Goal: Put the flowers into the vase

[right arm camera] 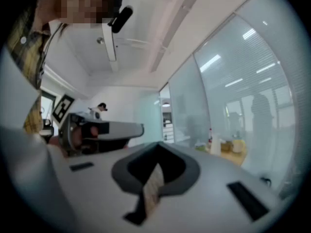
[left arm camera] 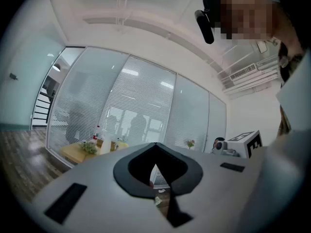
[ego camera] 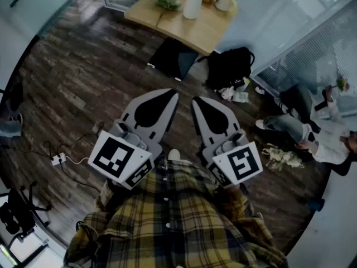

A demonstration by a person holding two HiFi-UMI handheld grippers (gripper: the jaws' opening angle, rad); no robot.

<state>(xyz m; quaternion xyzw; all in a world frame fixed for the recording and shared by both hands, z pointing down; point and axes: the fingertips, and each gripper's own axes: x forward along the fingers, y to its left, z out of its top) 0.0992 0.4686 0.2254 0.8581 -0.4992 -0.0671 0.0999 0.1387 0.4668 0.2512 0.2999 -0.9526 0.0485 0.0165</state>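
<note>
Two grippers are held side by side and level in front of a person in a yellow plaid shirt (ego camera: 178, 228), each carrying one marker cube (two cubes in all). In the head view the left gripper (ego camera: 175, 94) is seen at about seven o'clock from the frame's centre and the right gripper (ego camera: 195, 99) at about five o'clock, both with tips toward twelve.

In its own view the left gripper (left arm camera: 155, 143) is seen with its jaws brought fully together at the tip, and nothing is held between them. The right gripper (right arm camera: 158, 143) is likewise seen closed and empty in its view, only floor showing through the slit behind the tip.

One wooden table (ego camera: 195, 29) is seen at twelve o'clock, well apart from both grippers. One white vase (ego camera: 192, 1) stands upright on it, and one bunch of flowers (ego camera: 167, 0) lies just beside the vase, on its nine o'clock side. A few smaller items are set at the table's far end (too small to name).

One black bag (ego camera: 228, 66) and one dark flat object (ego camera: 173, 57) are seen on the floor below the table. One seated person (ego camera: 315, 135) is seen at three o'clock, with a second bunch (ego camera: 281, 158) on the floor nearby. One white power strip (ego camera: 58, 159) lies at nine o'clock.
</note>
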